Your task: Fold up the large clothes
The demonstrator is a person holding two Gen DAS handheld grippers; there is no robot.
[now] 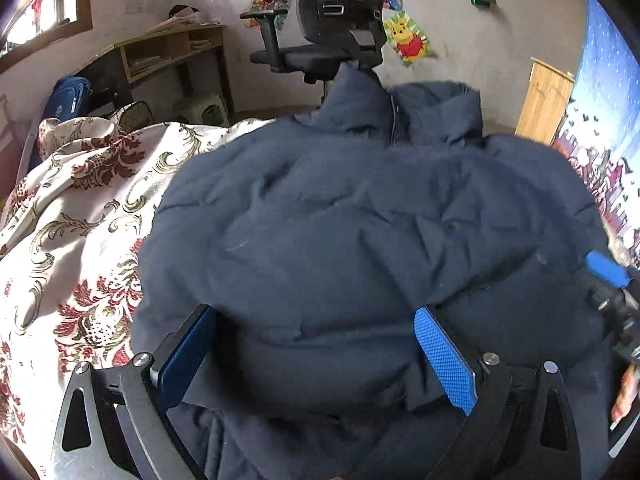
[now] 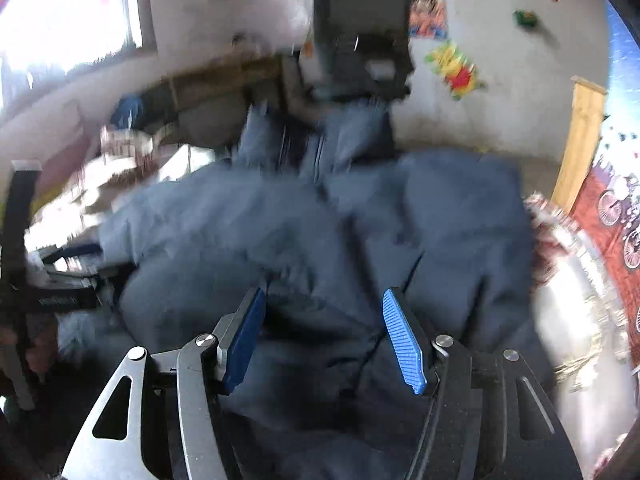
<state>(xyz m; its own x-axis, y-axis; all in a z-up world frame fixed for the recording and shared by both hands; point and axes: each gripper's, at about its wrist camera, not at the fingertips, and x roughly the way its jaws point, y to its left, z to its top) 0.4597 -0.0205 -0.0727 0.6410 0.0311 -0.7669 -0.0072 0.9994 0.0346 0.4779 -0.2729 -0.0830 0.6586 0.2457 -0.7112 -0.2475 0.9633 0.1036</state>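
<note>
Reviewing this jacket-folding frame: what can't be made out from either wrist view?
- Navy jacket: its near hem, cut off by the bottom edge and the left gripper, left wrist view.
- Right wrist view: motion blur smears the jacket's folds and the wall posters.
- Right gripper: whether its pads press cloth.

A pale plastered wall (image 1: 472, 48) carries a yellow cartoon-bear poster (image 1: 409, 40); before it stands a black mesh office chair (image 1: 336, 12). A wooden shelved desk (image 1: 168, 54) sits under a bright window (image 1: 44, 4); what looks like a plain wooden cabinet (image 1: 544, 100) stands right
</note>
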